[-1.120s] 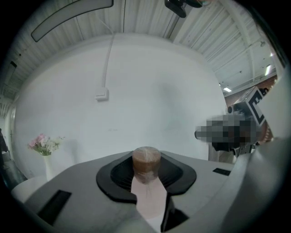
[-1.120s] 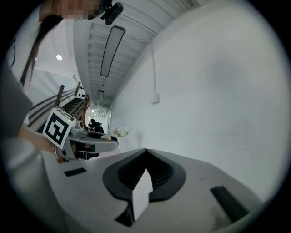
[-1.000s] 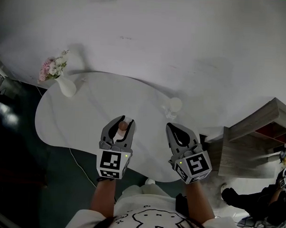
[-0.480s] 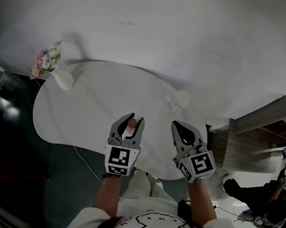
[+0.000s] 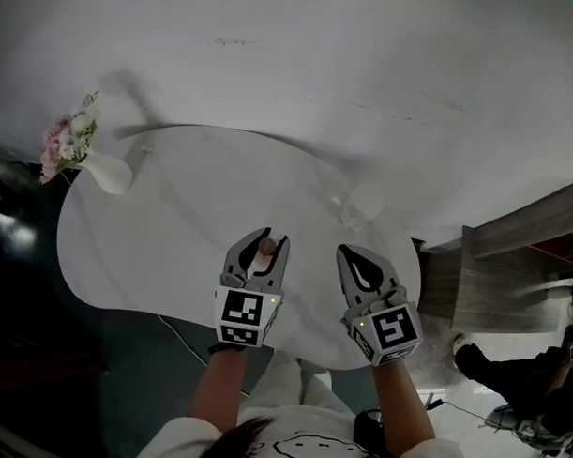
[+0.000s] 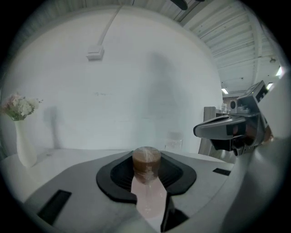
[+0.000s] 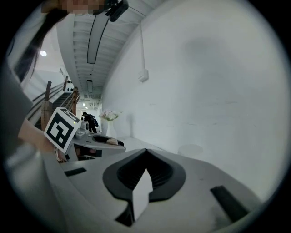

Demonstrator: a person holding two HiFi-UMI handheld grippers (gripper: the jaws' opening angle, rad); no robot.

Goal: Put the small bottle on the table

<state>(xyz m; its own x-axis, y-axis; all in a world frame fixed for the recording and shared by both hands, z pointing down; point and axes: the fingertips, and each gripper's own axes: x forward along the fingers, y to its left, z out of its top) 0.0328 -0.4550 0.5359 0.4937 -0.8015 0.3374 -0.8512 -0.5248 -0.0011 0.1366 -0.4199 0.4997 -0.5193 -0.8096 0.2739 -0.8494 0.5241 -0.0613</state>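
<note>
Gripping small bottle (image 6: 146, 169) in my left gripper (image 5: 258, 252), brown cap at jaw tips, above white table (image 5: 164, 238). My right gripper (image 5: 358, 265) pinched closed, empty.

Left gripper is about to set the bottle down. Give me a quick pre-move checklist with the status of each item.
1. Small pink bottle with brown cap clamped between left gripper jaws: ok.
2. Bottle roughly upright, cap on top: ok.
3. Bare patch of the rounded white table beneath the bottle: ok.
4. Clear glass and white vase of pink flowers stand apart from that patch: ok.
5. Right gripper shut, empty, beside the left gripper and not touching it: ok.
6. Gap between the bottle's base and the tabletop: cannot tell.
</note>
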